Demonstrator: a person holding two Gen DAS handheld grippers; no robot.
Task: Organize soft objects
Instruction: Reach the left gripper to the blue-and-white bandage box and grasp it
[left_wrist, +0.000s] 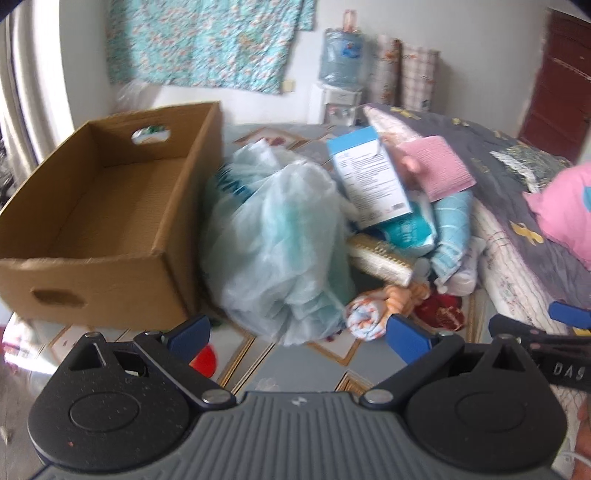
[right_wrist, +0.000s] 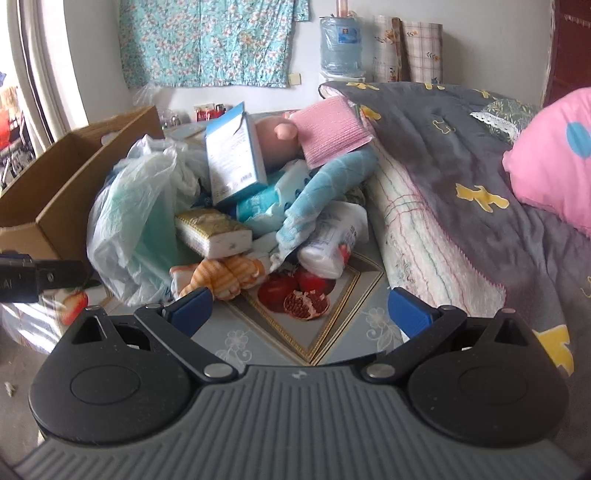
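- Left wrist view: the left claw (left_wrist: 299, 334) hangs open and empty, near a pale plastic bag (left_wrist: 275, 240). An empty cardboard box (left_wrist: 96, 229) stands to the left, touching the bag.
- Right wrist view: the right claw (right_wrist: 301, 310) is spread wide, holding nothing, above the desk (right_wrist: 258, 339). Just beyond lie an orange striped cloth (right_wrist: 225, 277), a tissue pack (right_wrist: 214, 236) and a blue towel (right_wrist: 325, 188), heaped beside the bed (right_wrist: 461, 192).

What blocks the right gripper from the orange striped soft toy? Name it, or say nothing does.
Nothing visible does. The right gripper is open and the orange striped soft toy lies just ahead of its left finger, at the near edge of the pile on the tablecloth. Only bare cloth lies between them.
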